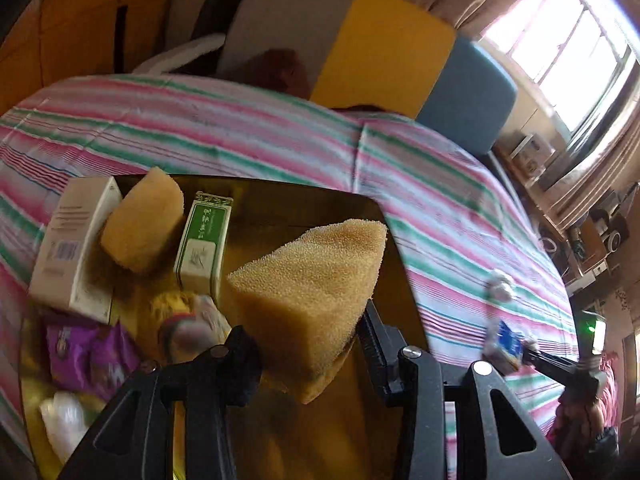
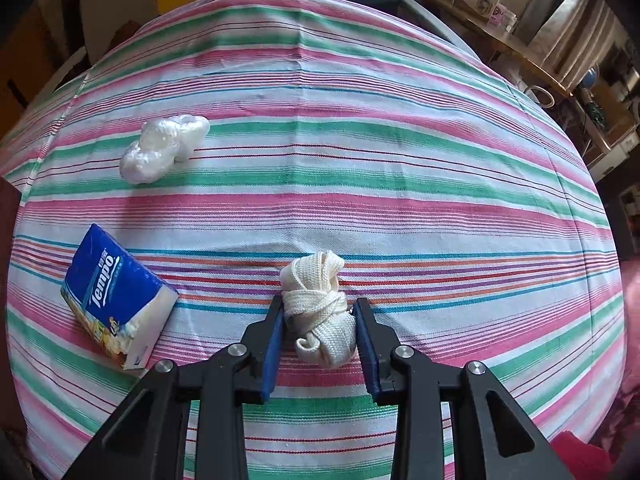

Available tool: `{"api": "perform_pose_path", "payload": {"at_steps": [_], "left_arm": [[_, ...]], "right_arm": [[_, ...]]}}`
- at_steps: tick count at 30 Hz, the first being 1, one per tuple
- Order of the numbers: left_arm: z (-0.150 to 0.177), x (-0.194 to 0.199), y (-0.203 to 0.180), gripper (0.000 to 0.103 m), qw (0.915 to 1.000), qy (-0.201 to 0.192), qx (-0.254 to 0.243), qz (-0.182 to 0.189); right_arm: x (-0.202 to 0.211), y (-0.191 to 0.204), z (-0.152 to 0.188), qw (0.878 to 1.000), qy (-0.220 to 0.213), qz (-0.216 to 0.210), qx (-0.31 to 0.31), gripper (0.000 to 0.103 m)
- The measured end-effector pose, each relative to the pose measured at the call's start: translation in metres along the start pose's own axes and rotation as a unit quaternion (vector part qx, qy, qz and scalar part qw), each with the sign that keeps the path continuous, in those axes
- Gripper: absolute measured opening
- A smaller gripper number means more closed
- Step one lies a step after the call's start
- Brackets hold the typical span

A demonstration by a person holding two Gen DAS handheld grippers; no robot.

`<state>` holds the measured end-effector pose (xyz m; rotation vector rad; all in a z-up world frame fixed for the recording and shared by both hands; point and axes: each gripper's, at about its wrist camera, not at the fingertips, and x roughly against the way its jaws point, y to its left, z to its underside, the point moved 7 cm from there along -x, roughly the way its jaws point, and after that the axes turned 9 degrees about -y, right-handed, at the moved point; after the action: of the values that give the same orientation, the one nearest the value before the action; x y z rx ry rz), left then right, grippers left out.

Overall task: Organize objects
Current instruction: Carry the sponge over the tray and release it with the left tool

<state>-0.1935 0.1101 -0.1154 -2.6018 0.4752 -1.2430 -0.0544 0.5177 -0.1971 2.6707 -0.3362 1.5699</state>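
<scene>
- The striped tablecloth [image 2: 360, 208] is covering the whole work surface, and the loose items are lying on it well apart from one another.
- The yellow tray [image 1: 280, 208] is sitting on that cloth and is already holding a white carton [image 1: 72, 240], a green-and-white box [image 1: 204, 240], 1 sponge [image 1: 140, 220], a purple packet [image 1: 88, 352] and some blurred items I cannot name with confidence.
- The left gripper [image 1: 308, 344] is clenching a second, wedge-shaped yellow sponge [image 1: 312, 280] and carrying it above the tray; the step in hand looks like dropping it in beside the others.
- The blue Tempo tissue pack [image 2: 116, 300] is lying near the table's front left, waiting its turn.
- The white crumpled plastic bag [image 2: 164, 148] is resting farther back, also not yet collected.
- The right gripper [image 2: 320, 328] is closing its blue pads around the cream cloth-tape bundle [image 2: 320, 312] on the table; both pads appear to be pressing its sides.
- Next, the left hand is needing a free spot in the tray before releasing, and the right is needing a firm hold before lifting the soft bundle.
</scene>
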Motion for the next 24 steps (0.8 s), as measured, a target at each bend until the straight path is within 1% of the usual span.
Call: {"api": "perform_pose_path", "payload": {"at_steps": [2, 4, 6, 7, 9, 11, 13, 14, 16, 18, 20, 23, 24], "left_arm": [[-0.004, -0.012, 0.006, 0.043, 0.9999, 0.007, 0.005, -0.011], [-0.008, -0.027, 0.009, 0.044, 0.9996, 0.023, 0.005, -0.015], [-0.013, -0.037, 0.019, 0.046, 0.9988, 0.03, 0.012, -0.037], [-0.015, -0.043, 0.021, 0.046, 0.9986, 0.033, 0.012, -0.04], [-0.022, -0.046, 0.021, 0.048, 0.9987, 0.023, 0.001, -0.045], [-0.022, -0.046, 0.018, 0.05, 0.9984, 0.022, -0.013, -0.051], [-0.023, -0.043, 0.016, 0.057, 0.9987, 0.022, -0.011, -0.044], [-0.025, -0.041, 0.016, 0.06, 0.9989, 0.019, -0.006, -0.042], [-0.026, -0.034, 0.017, 0.06, 0.9989, 0.011, -0.002, -0.045], [-0.026, -0.023, 0.017, 0.06, 0.9983, -0.002, -0.007, -0.058], [-0.024, -0.011, 0.012, 0.06, 0.9977, -0.02, -0.019, -0.062], [-0.014, 0.013, 0.004, 0.06, 0.9942, -0.054, -0.05, -0.078], [-0.009, 0.021, 0.0, 0.06, 0.9932, -0.063, -0.058, -0.079]], "right_arm": [[0.0, 0.001, 0.002, 1.0, 0.0, 0.0, 0.001, 0.035], [-0.001, 0.0, 0.003, 1.0, 0.0, 0.0, 0.001, 0.035], [-0.002, 0.0, 0.003, 1.0, 0.0, -0.001, 0.001, 0.035], [-0.001, -0.001, 0.003, 1.0, 0.0, -0.001, 0.002, 0.035], [-0.002, -0.001, 0.003, 1.0, 0.0, -0.001, 0.002, 0.035], [-0.004, 0.001, 0.002, 1.0, -0.001, -0.001, 0.003, 0.035], [-0.005, 0.001, 0.002, 1.0, -0.001, -0.001, 0.003, 0.035], [-0.005, 0.001, 0.002, 1.0, -0.001, -0.001, 0.003, 0.035], [-0.004, 0.001, 0.001, 1.0, -0.001, -0.001, 0.004, 0.035], [-0.005, 0.003, 0.001, 1.0, -0.001, -0.001, 0.004, 0.035], [-0.005, 0.001, 0.001, 1.0, -0.001, -0.002, 0.004, 0.035], [-0.005, 0.005, 0.001, 1.0, -0.002, -0.002, 0.004, 0.035], [-0.005, 0.005, 0.001, 1.0, -0.002, -0.002, 0.006, 0.035]]}}
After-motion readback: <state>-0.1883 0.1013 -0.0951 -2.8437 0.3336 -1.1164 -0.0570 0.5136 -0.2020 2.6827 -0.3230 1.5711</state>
